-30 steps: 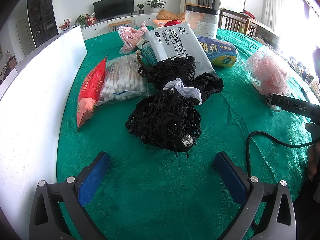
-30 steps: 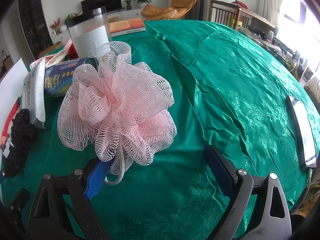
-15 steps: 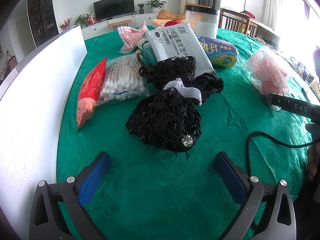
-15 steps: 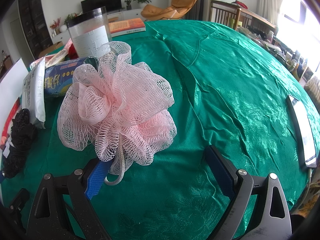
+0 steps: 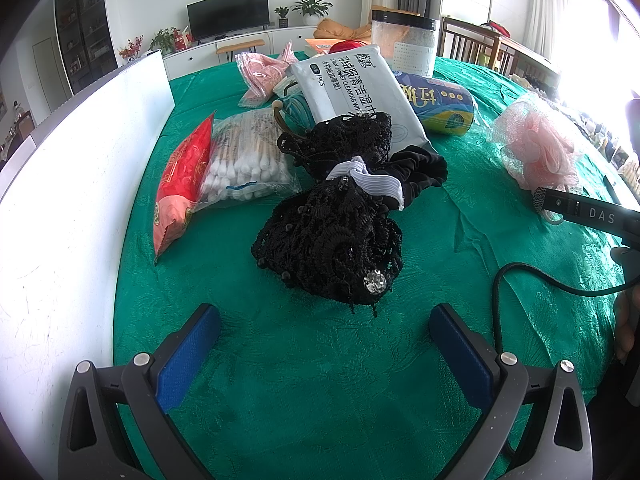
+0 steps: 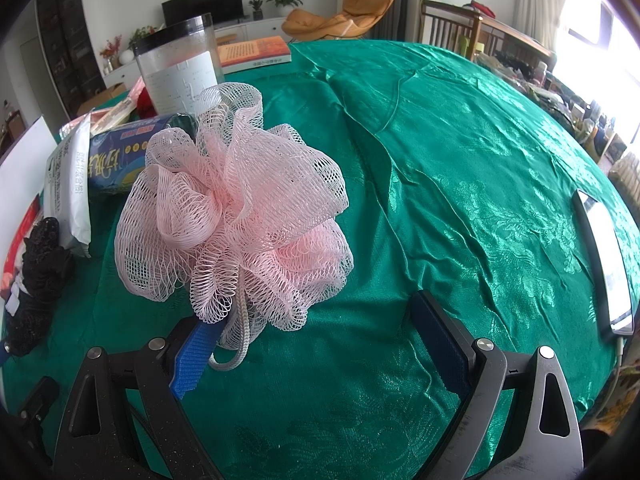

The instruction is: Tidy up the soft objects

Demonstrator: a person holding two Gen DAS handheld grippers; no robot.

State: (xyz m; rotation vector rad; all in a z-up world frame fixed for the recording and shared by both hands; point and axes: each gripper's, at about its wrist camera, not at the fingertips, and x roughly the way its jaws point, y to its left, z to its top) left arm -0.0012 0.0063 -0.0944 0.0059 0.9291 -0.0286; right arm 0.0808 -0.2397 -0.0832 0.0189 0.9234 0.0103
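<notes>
A black lace bundle (image 5: 332, 240) with a white elastic band lies on the green tablecloth just beyond my left gripper (image 5: 324, 340), which stands open with nothing between its fingers. A black scrunchie (image 5: 424, 168) lies behind the bundle. A pink mesh bath pouf (image 6: 236, 216) rests on the cloth right in front of my right gripper (image 6: 316, 328), which is open; the pouf's cord loop hangs over the left blue pad (image 6: 196, 356). The pouf (image 5: 536, 148) also shows at the right of the left wrist view.
Behind the lace lie a cotton-swab bag (image 5: 244, 164), a red packet (image 5: 180, 176), a wipes pack (image 5: 356, 88), a blue tissue pack (image 5: 440, 104), a pink bag (image 5: 260, 76) and a clear jar (image 5: 404, 44). A white board (image 5: 72, 184) stands left. A phone (image 6: 604, 256) lies right.
</notes>
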